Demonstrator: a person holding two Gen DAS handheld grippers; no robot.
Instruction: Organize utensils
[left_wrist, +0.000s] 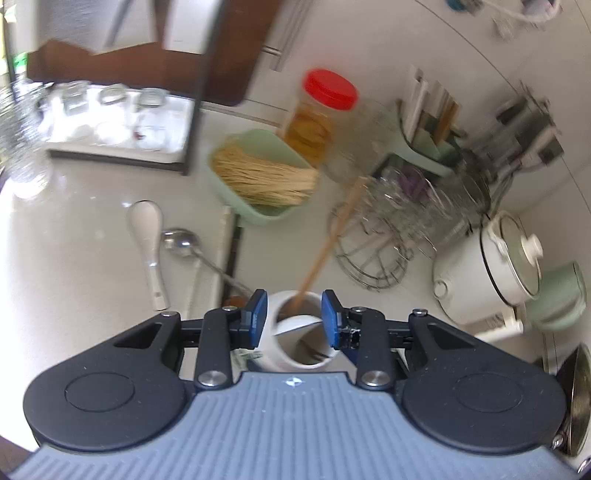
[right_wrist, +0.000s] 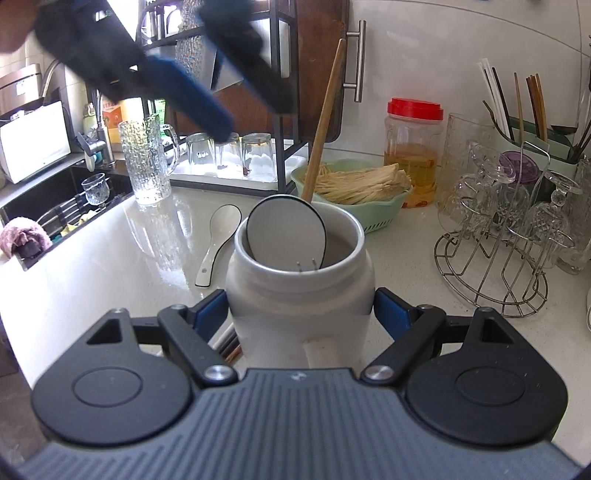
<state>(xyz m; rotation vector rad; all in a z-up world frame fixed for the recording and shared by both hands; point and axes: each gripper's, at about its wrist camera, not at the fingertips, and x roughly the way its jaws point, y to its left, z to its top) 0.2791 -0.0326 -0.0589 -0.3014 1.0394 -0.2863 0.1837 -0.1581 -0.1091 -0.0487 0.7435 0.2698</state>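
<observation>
Right wrist view: white jar (right_wrist: 299, 295) stands on the counter (right_wrist: 110, 258), clamped at both sides by the right gripper (right_wrist: 301, 314). Inside it lean a wooden stick (right_wrist: 325, 122) and a white spoon (right_wrist: 286, 232). Another spoon (right_wrist: 218, 243) lies just left. Left gripper (left_wrist: 293, 317) hovers above the jar, jaws apart, holding nothing.

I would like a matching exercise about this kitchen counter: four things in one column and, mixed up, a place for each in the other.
Things:
1. wooden stick
2. white ceramic spoon
3. dried noodles
4. white jar

Places:
a. in the green basket
b. between the right gripper fingers
c. lying on the counter
d. standing in the jar

Pairs: 1-d, 2-c, 3-a, 4-b
</observation>
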